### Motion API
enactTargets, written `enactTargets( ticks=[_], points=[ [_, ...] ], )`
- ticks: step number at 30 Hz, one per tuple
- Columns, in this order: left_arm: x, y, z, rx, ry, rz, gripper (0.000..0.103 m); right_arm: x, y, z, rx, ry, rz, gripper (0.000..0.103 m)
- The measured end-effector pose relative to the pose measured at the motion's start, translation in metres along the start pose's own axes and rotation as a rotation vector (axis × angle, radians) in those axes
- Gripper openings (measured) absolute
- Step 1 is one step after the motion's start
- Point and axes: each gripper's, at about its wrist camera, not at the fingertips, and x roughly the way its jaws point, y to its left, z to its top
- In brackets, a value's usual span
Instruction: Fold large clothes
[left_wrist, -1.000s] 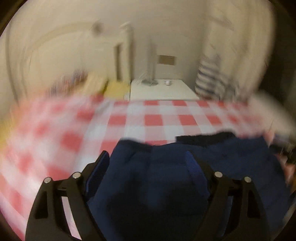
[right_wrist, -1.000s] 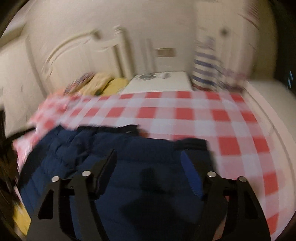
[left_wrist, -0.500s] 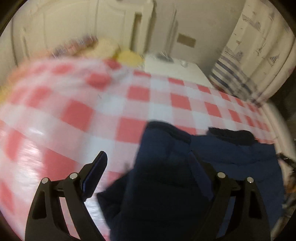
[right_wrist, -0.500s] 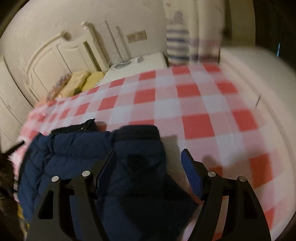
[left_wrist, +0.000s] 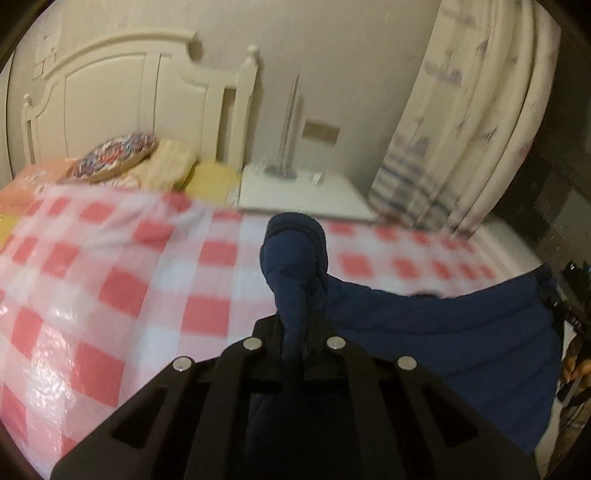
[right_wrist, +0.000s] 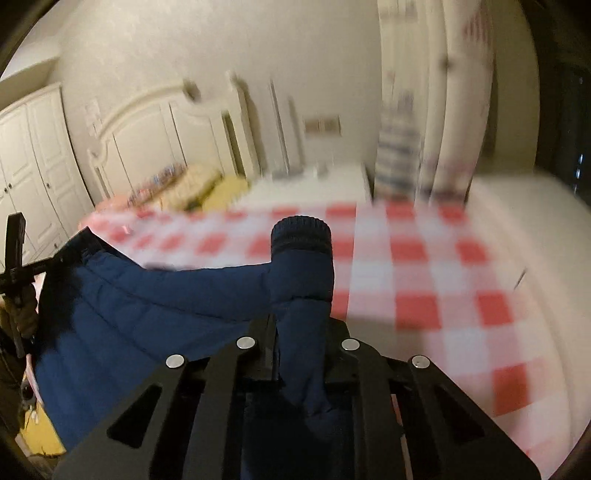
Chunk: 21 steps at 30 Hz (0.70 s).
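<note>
A navy quilted jacket (left_wrist: 443, 332) hangs stretched between my two grippers above a bed with a red-and-white checked cover (left_wrist: 110, 280). My left gripper (left_wrist: 295, 332) is shut on one sleeve (left_wrist: 295, 258), whose cuff end sticks up past the fingers. My right gripper (right_wrist: 299, 332) is shut on the other sleeve (right_wrist: 301, 266), with its ribbed cuff (right_wrist: 301, 236) standing up. The jacket's body (right_wrist: 129, 325) sags to the left in the right wrist view. The left gripper (right_wrist: 14, 266) shows at that view's left edge.
A white headboard (left_wrist: 110, 92) and pillows (left_wrist: 147, 166) are at the far end of the bed. A white bedside table (left_wrist: 303, 195) and a patterned curtain (left_wrist: 461, 129) stand behind. White wardrobe doors (right_wrist: 26, 177) are far left. The checked cover (right_wrist: 424, 277) spreads below.
Both grippers were open over the jacket lying on the bed; they have shut on the sleeves and lifted them, so the jacket now hangs between them.
</note>
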Motion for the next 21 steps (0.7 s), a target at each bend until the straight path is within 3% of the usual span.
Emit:
enactTargets(
  ticks=[1, 4, 5, 7, 8, 9, 10, 11, 12, 14, 16, 17, 19, 21],
  points=[
    [0.001, -0.003, 0.004, -0.001, -0.003, 0.006, 0.005, -0.008, -0.002, 0.007, 0.013, -0.016, 0.000, 0.014],
    [0.033, -0.005, 0.002, 0.012, 0.035, 0.140, 0.007, 0.007, -0.012, 0.013, 0.051, 0.035, -0.059, 0.014],
    [0.059, 0.000, -0.009, 0.007, 0.100, 0.180, 0.008, 0.020, -0.016, 0.010, 0.067, 0.069, -0.069, 0.014],
    [0.108, 0.014, -0.042, -0.021, 0.266, 0.256, 0.024, 0.067, -0.028, -0.013, 0.107, 0.202, -0.088, 0.015],
    [0.115, 0.019, -0.048, -0.033, 0.297, 0.261, 0.032, 0.086, -0.032, -0.028, 0.129, 0.265, -0.110, 0.029],
    [0.110, 0.020, -0.047, -0.033, 0.272, 0.278, 0.034, 0.101, -0.034, -0.041, 0.145, 0.309, -0.107, 0.039],
    [0.104, 0.020, -0.044, -0.030, 0.251, 0.306, 0.039, 0.103, -0.036, -0.047, 0.164, 0.290, -0.106, 0.049],
    [0.092, 0.017, -0.040, -0.013, 0.209, 0.365, 0.055, 0.099, -0.036, -0.045, 0.167, 0.288, -0.132, 0.067],
    [0.078, 0.014, -0.035, 0.009, 0.155, 0.407, 0.069, 0.093, -0.036, -0.040, 0.160, 0.296, -0.181, 0.076],
    [0.049, 0.004, -0.024, 0.035, 0.035, 0.437, 0.079, 0.072, -0.031, -0.025, 0.149, 0.263, -0.203, 0.076],
    [0.017, -0.019, -0.007, 0.062, -0.091, 0.428, 0.090, 0.048, -0.017, -0.008, 0.123, 0.181, -0.189, 0.076],
    [0.009, -0.032, -0.001, 0.078, -0.116, 0.414, 0.095, 0.033, -0.001, 0.004, 0.081, 0.127, -0.164, 0.076],
    [0.004, -0.066, 0.009, 0.145, -0.111, 0.391, 0.096, 0.019, 0.039, 0.024, -0.018, 0.061, -0.133, 0.073],
    [0.018, -0.103, 0.014, 0.238, -0.050, 0.383, 0.096, 0.021, 0.078, 0.034, -0.096, 0.032, -0.123, 0.060]
  ],
)
